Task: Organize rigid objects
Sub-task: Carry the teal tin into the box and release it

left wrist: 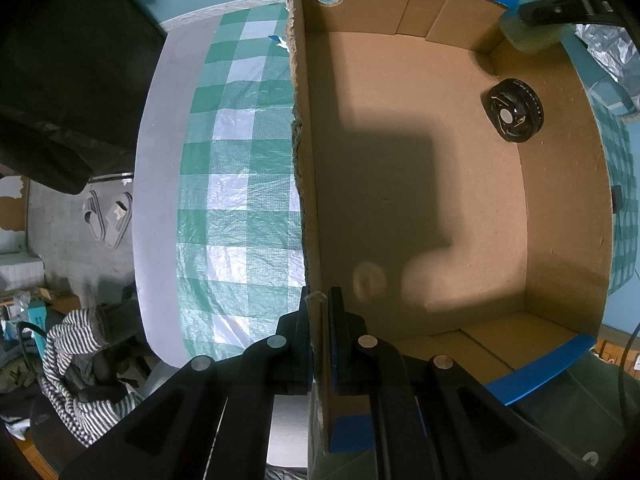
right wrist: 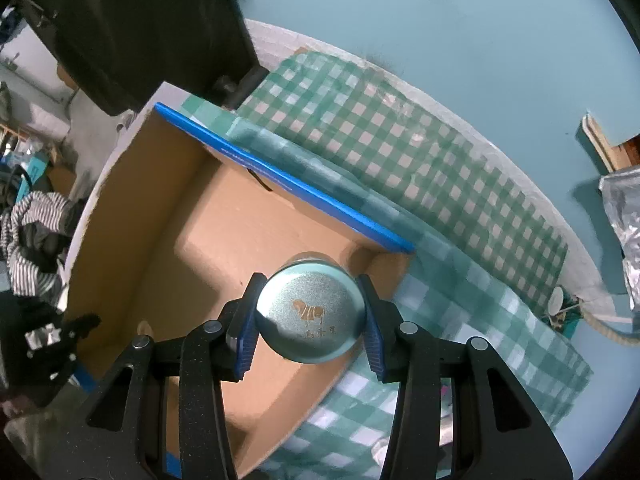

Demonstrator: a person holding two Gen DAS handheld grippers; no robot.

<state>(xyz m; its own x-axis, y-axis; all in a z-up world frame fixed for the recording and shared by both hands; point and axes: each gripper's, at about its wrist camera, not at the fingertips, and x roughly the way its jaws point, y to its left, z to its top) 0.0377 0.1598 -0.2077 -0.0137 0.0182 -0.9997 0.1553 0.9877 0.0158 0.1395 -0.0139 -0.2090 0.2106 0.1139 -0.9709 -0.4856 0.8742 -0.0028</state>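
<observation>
An open cardboard box (left wrist: 400,80) with blue-taped edges sits on a green checked tablecloth (left wrist: 240,160). A black round wheel-like part (left wrist: 514,110) lies on the box floor at the far right. My left gripper (left wrist: 320,340) is shut on the box's left wall. My right gripper (right wrist: 310,316) is shut on a round pale green tin (right wrist: 310,316) with a gold animal mark on its lid, held above the box's corner (right wrist: 384,264). The tin and right gripper also show in the left wrist view (left wrist: 532,28) over the far right corner.
A dark chair or screen (left wrist: 72,72) stands left of the table. Slippers (left wrist: 108,216) and striped clothing (left wrist: 80,360) lie on the floor. Silver foil packaging (right wrist: 624,216) sits at the table's right. The teal wall is behind.
</observation>
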